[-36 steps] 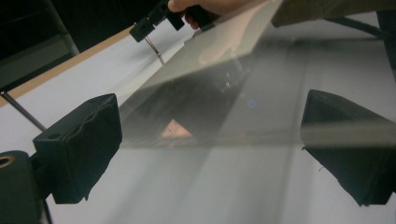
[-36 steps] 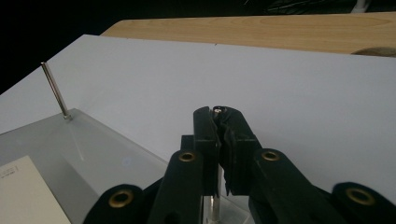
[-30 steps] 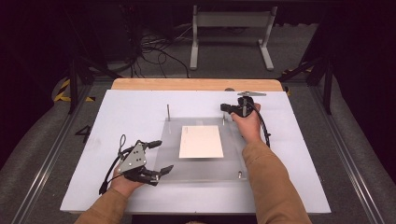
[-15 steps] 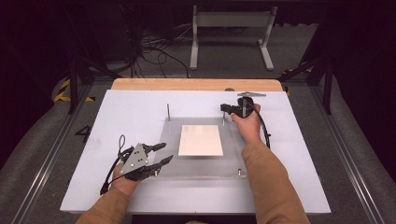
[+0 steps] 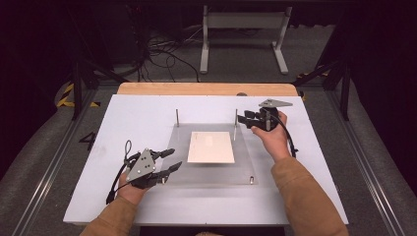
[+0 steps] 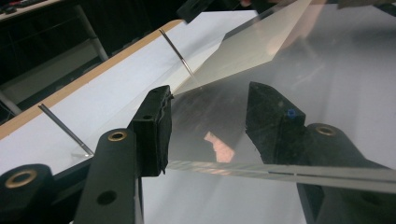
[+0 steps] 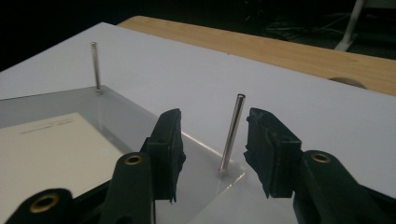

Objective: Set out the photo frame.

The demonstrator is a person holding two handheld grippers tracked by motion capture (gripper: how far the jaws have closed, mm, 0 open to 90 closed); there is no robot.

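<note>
Clear acrylic sheet [image 5: 211, 169] lies flat on the white tabletop [image 5: 137, 118], a cream paper card [image 5: 211, 146] on its middle and thin metal pins [image 7: 232, 133] standing at its far corners. Left gripper [image 5: 168, 161] sits at the sheet's near left edge, one jaw above and one below that edge, clamped on it. Right gripper [image 5: 242, 119] has just been opening; its jaws stand apart on either side of the far right pin, not touching it.
</note>
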